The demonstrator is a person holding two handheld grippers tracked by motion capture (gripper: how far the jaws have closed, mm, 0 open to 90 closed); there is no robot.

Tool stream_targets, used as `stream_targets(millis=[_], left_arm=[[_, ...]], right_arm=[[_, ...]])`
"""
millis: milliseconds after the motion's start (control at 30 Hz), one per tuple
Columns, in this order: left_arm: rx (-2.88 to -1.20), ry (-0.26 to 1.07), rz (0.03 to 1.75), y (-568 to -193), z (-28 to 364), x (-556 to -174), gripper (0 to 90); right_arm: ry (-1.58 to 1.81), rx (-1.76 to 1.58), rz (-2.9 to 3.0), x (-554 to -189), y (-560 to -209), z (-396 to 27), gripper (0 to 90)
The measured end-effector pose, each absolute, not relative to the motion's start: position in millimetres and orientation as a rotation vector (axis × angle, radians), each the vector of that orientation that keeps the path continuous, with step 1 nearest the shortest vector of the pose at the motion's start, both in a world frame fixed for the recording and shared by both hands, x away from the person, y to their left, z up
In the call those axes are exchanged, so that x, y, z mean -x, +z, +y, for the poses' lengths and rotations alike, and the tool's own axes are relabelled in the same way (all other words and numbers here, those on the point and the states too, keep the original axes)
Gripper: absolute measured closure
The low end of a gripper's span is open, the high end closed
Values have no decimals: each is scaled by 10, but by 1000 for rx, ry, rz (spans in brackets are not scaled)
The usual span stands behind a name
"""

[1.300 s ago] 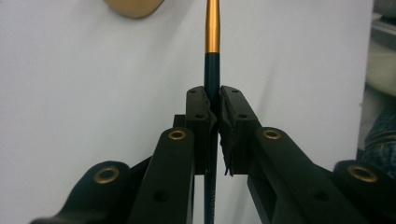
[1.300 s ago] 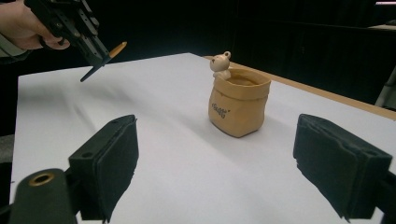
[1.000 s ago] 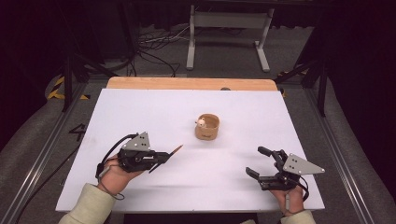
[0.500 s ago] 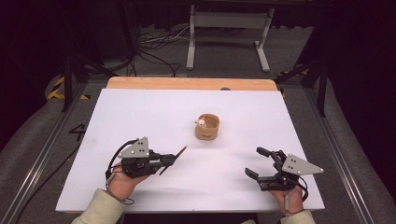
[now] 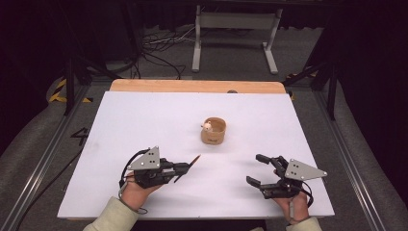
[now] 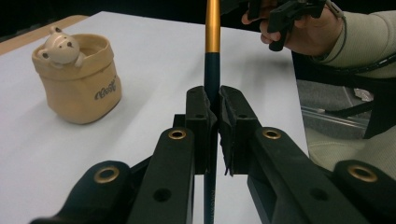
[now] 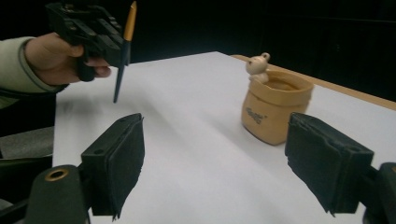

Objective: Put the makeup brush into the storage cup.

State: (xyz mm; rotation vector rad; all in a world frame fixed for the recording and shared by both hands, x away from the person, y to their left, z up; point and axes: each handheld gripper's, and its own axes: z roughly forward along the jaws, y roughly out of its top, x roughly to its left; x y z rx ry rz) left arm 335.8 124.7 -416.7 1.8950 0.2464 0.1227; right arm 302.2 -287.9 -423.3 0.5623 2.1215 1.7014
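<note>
Left gripper (image 5: 185,168) squeezed tight on a dark pen (image 6: 211,79) with a gold end, near the little bear cup (image 5: 213,131) on the white table (image 5: 144,115). Right gripper (image 5: 260,169) wide apart, jaws just closing a bit, nothing between.

Dark room, grey floor (image 5: 29,159), white metal frame (image 5: 234,21) behind.

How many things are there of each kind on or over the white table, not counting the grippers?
Pens: 1, dark with a gold end, clamped in the left gripper
Tan bear pots: 1
Total: 2
</note>
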Motion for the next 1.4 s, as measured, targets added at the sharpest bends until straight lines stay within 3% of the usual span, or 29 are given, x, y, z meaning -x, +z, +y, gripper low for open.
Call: stream_targets(millis=[467, 1400], left_arm=[[-1843, 115, 161, -4217, 1155, -3312, 828], [-1844, 88, 126, -4252, 1104, -3290, 827]], right_arm=[[1822, -413, 2227, -3044, -4046, -2285, 223], [1952, -282, 2290, -3223, -3973, -1700, 564]])
